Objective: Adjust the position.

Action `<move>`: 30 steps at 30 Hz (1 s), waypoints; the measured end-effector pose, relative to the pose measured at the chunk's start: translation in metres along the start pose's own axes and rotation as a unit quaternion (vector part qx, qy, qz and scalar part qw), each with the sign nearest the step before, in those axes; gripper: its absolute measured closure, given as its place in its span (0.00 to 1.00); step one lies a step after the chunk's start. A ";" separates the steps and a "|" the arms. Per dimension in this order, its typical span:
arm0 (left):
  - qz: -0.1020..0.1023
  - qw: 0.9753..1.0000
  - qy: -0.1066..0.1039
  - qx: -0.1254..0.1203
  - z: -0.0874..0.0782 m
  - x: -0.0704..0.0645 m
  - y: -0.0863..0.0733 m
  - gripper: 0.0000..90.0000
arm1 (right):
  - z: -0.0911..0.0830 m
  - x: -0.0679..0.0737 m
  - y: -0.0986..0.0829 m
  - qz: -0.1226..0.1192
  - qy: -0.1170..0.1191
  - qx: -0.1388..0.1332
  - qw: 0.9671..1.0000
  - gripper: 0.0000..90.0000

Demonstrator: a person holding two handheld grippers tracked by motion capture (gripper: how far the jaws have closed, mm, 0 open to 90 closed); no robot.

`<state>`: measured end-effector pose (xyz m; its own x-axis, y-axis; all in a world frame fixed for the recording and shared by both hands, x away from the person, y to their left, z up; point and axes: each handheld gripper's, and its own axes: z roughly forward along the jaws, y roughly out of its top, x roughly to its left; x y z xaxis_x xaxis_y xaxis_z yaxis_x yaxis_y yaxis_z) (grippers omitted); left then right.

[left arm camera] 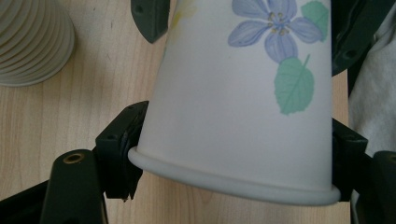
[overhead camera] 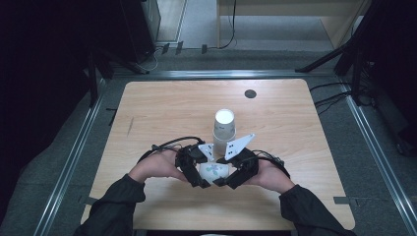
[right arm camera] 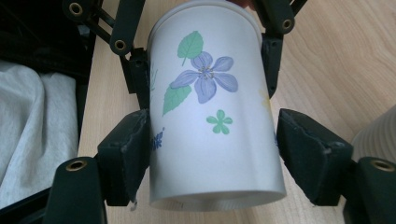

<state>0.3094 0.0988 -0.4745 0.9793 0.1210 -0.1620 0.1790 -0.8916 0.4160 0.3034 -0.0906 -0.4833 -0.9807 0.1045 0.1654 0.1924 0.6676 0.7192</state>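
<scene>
- Left gripper point(left arm camera: 233, 154) jaws: clamped on the rim end of a floral paper cup point(left arm camera: 243, 102); both pads press the cup wall just above the rolled lip, as seen in the left gripper view.
- Right gripper point(right arm camera: 212, 163) jaws: set on either side of the cup's base end. The left pad touches the cup wall; a narrow gap shows at the right pad, so I cannot tell whether the grip is closed.
- Cup: white paper, printed with a blue-violet flower and green leaves. It lies on its side, held between the two grippers above the near middle of the wooden table point(overhead camera: 162, 108).
- High view: the cup point(overhead camera: 212, 171) sits between the left gripper point(overhead camera: 194, 169) and the right gripper point(overhead camera: 236, 172), which face each other, with one of the person's hands behind each.
- A stack of white paper cups point(overhead camera: 224, 125) stands upright on the table just beyond the grippers, apart from the held cup; its ribbed side appears at the far left in the left gripper view point(left arm camera: 32, 42).
- A small dark round disc point(overhead camera: 250, 93) lies near the far edge of the table, right of centre.
</scene>
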 end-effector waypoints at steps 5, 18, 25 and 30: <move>0.001 1.000 0.001 -0.005 0.000 0.000 -0.001 0.27 | 0.000 0.002 0.001 -0.007 -0.002 0.003 1.000 0.38; -0.012 0.998 0.016 -0.057 -0.008 0.003 -0.010 0.13 | -0.012 0.000 0.000 -0.005 -0.005 -0.017 1.000 0.37; -0.024 0.993 0.013 -0.111 -0.020 0.003 -0.020 0.13 | -0.021 -0.001 0.000 0.002 -0.007 -0.035 0.999 0.38; -0.030 0.989 0.013 -0.145 -0.024 0.002 -0.025 0.13 | -0.025 -0.003 0.000 0.006 -0.002 -0.047 0.999 0.37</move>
<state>0.3090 0.1321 -0.4635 0.9678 0.1839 -0.1718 0.2516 -0.7205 0.6462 0.3067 -0.1092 -0.4674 -0.9786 0.1141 0.1714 0.2055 0.5936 0.7781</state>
